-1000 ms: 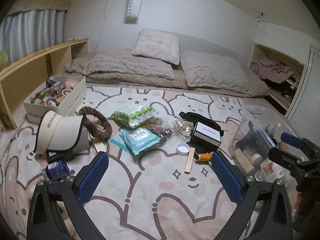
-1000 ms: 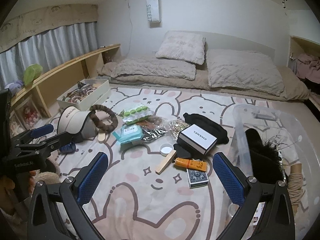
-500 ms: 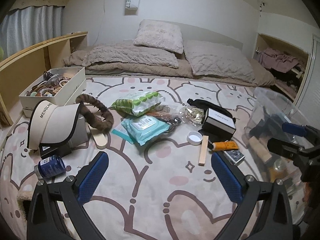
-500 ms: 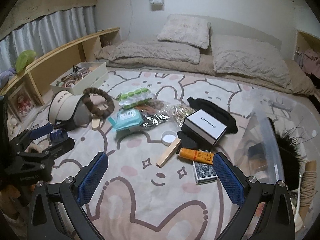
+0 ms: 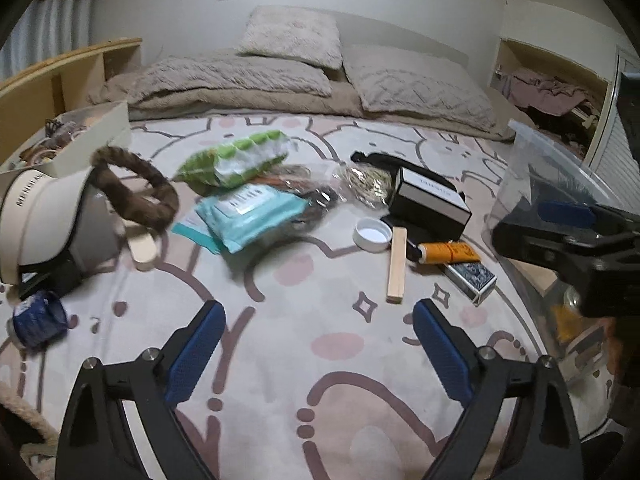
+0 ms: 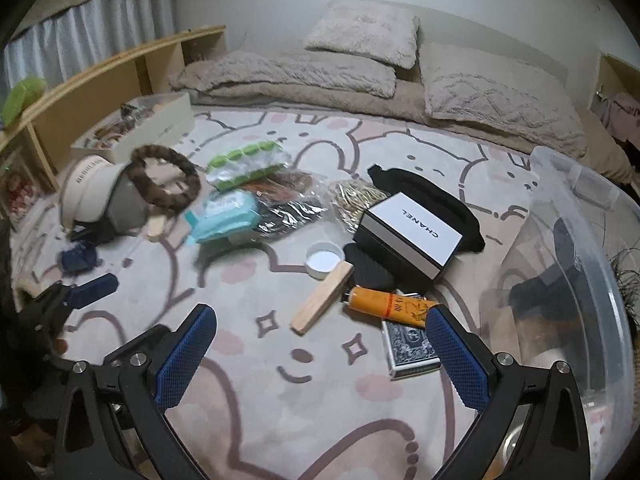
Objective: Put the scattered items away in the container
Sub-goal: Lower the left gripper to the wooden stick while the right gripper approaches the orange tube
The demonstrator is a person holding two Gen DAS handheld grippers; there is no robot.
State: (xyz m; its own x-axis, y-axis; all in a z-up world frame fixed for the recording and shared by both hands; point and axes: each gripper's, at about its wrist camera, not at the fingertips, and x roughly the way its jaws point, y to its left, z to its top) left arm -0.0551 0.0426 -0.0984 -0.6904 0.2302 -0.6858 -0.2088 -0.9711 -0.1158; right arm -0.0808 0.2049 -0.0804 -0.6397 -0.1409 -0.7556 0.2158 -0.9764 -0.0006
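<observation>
Scattered items lie on a patterned blanket: a wooden block [image 6: 322, 297], an orange tube [image 6: 384, 301], a blue card deck [image 6: 409, 347], a white lid [image 6: 324, 259], a black-and-white box [image 6: 408, 236], teal wipes [image 6: 224, 216], a green pack [image 6: 248, 163], a brown hair ring [image 6: 166, 182] and a cream visor [image 6: 86, 192]. A clear plastic bin [image 6: 580, 264] stands at the right and holds dark items. My right gripper [image 6: 320, 344] is open and empty, just short of the block and the deck. My left gripper [image 5: 318, 338] is open and empty, before the block [image 5: 397, 264].
A white box of accessories [image 6: 140, 124] sits at the far left by a wooden shelf [image 6: 100, 80]. Beige pillows and bedding [image 6: 360, 60] lie at the back. A blue jar [image 5: 36, 318] lies at the near left. An open closet [image 5: 552, 92] is at the far right.
Both grippers have moved forward and lower toward the items on the blanket. Both stay open and empty.
</observation>
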